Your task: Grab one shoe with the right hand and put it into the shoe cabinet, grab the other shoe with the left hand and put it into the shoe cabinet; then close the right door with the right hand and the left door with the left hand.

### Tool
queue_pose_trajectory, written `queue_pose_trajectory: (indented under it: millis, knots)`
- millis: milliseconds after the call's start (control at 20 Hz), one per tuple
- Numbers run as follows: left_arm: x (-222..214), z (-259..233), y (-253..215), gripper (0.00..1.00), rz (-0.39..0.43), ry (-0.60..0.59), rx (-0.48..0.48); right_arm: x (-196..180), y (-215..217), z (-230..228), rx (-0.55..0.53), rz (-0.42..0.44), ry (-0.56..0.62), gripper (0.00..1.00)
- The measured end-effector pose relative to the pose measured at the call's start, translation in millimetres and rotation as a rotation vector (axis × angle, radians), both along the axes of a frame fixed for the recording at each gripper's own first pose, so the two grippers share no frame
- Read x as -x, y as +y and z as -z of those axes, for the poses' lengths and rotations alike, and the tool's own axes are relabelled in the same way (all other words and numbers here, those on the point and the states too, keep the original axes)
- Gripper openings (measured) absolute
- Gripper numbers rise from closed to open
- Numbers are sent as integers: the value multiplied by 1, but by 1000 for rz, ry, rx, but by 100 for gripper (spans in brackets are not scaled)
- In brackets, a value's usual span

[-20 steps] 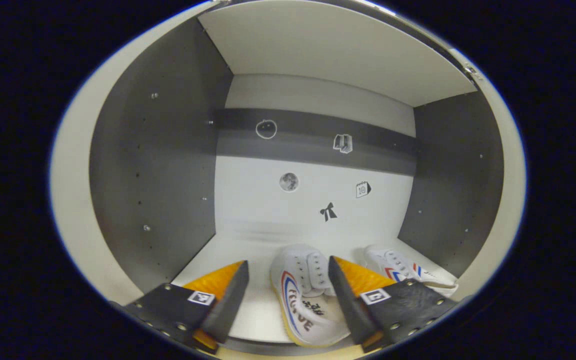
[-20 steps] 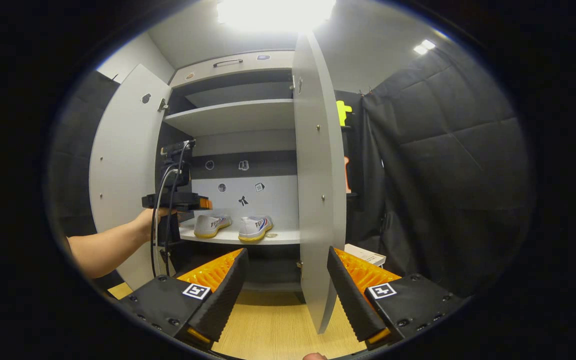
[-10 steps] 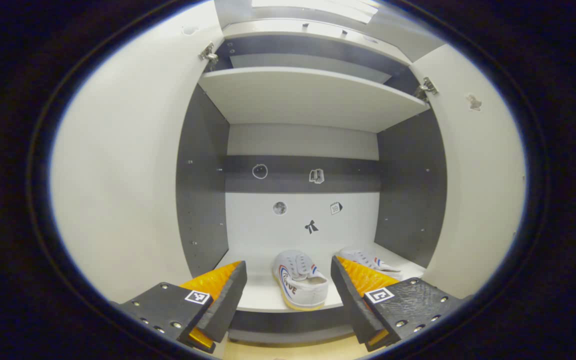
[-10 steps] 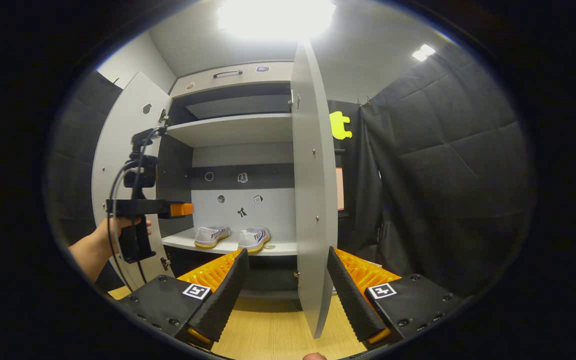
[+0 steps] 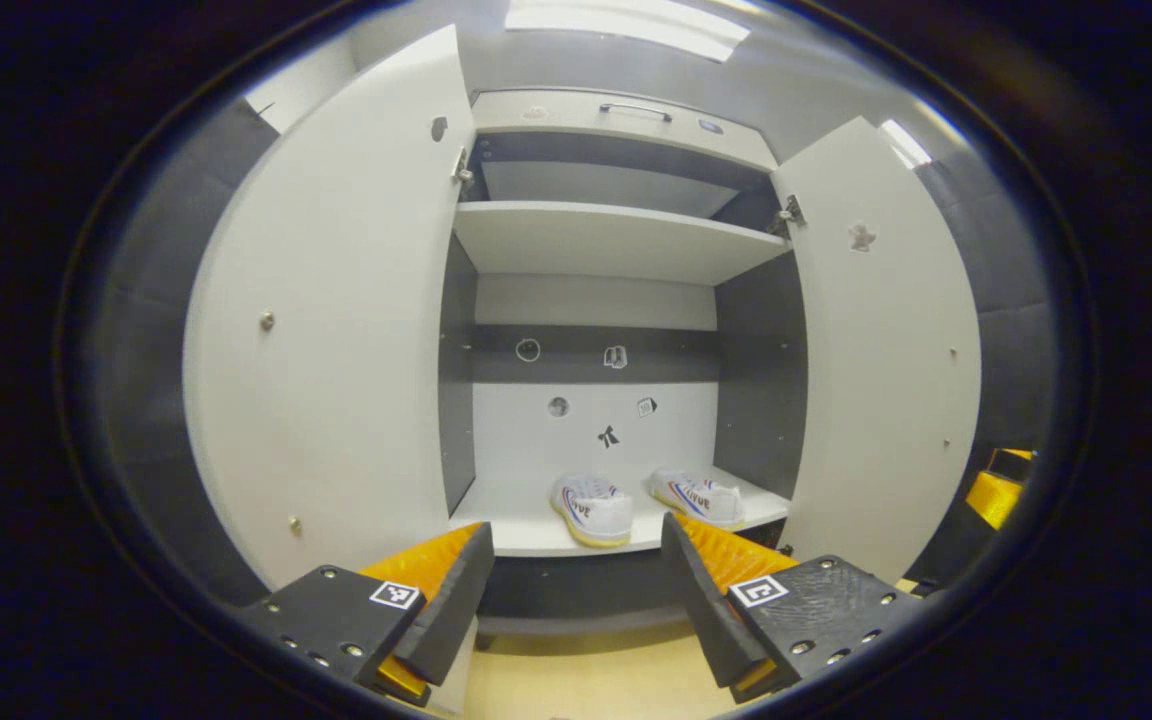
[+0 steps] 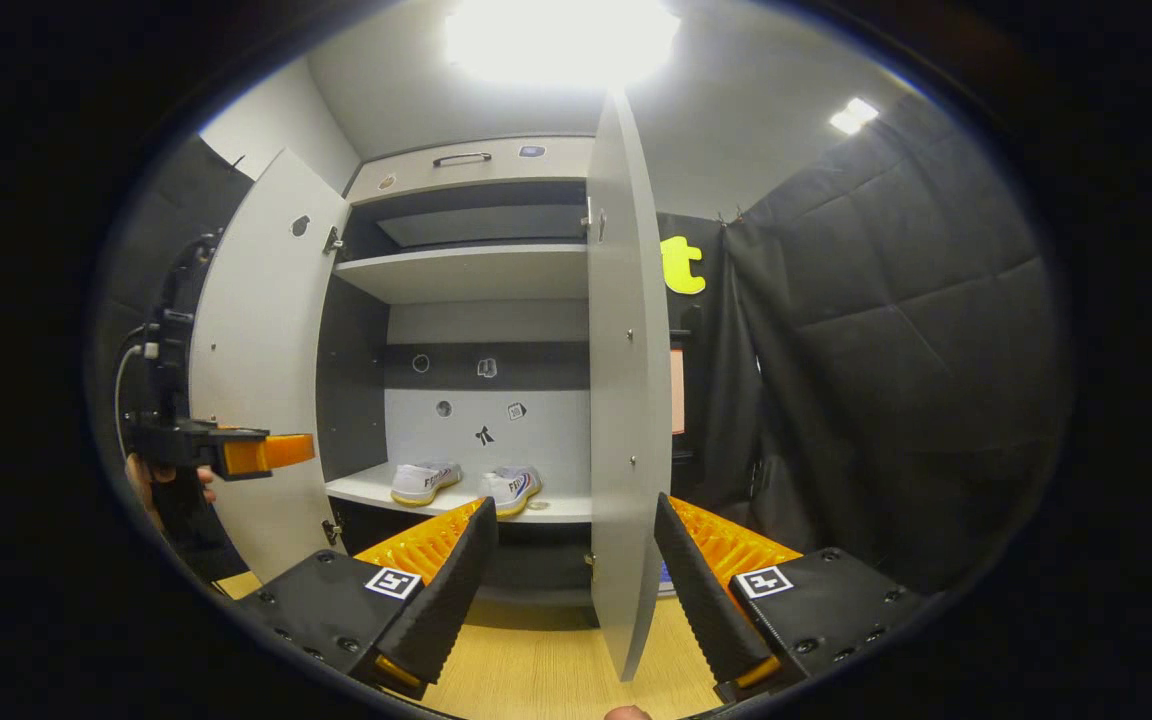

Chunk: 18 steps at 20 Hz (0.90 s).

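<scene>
Fingers of our left gripper [image 5: 576, 610] stand wide apart with nothing between them, and they have backed well out of the shoe cabinet [image 5: 606, 240]. A second ago they sat right over the left shoe [image 5: 591, 508] inside the compartment; now we see the whole cabinet front, both doors and the floor beneath. From the right gripper view, the left gripper [image 6: 266, 452] hangs out beside the left door [image 6: 261, 370], a hand [image 6: 151, 480] behind it.

Our right gripper [image 6: 571, 590] is also spread open and empty, held back from the cabinet with the edge of the right door [image 6: 626, 400] straight ahead of it.

Both shoes rest side by side on the lower shelf [image 5: 526, 530], the right shoe [image 5: 701, 497] just beside the left one, apart from it. We judge the placing finished and the retreat nearly so. What remains is the doors: both stand fully open, and the right one should go first.
</scene>
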<state>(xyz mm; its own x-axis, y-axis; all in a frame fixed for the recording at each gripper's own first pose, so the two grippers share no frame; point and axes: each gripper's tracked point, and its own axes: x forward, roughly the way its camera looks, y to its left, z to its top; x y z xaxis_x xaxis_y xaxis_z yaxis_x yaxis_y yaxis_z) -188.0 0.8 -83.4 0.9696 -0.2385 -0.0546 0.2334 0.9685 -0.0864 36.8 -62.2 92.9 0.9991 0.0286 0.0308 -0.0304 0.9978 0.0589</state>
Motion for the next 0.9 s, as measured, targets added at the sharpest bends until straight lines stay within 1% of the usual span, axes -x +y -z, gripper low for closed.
queue_pose_trajectory:
  millis: [200,350,450,500,550,650,700,750,800,900]
  knots:
    - [46,6,26,95,-16,23,15,-7,-6,-5,19,1,-3,98]
    - [68,7,52,95,-50,15,-1,-10,-28,-10,-3,40,2,98]
    - [79,9,65,95,-68,18,-7,-15,-50,-13,-21,88,6,98]
    - [85,9,72,95,-80,16,-11,-17,-62,-14,-25,119,9,96]
    - [88,9,80,96,-95,14,-16,-20,-72,-15,-26,150,13,98]
    - [92,9,92,96,-117,6,-23,-25,-92,-17,-23,216,17,98]
    - [96,10,97,95,-126,6,-26,-28,-103,-18,-18,251,19,97]
    - [97,11,103,95,-138,9,-26,-30,-111,-19,-13,285,19,92]
    - [100,12,108,95,-149,13,-26,-33,-119,-21,-12,315,17,96]
    - [104,14,120,95,-175,23,-25,-38,-135,-25,-5,379,11,96]
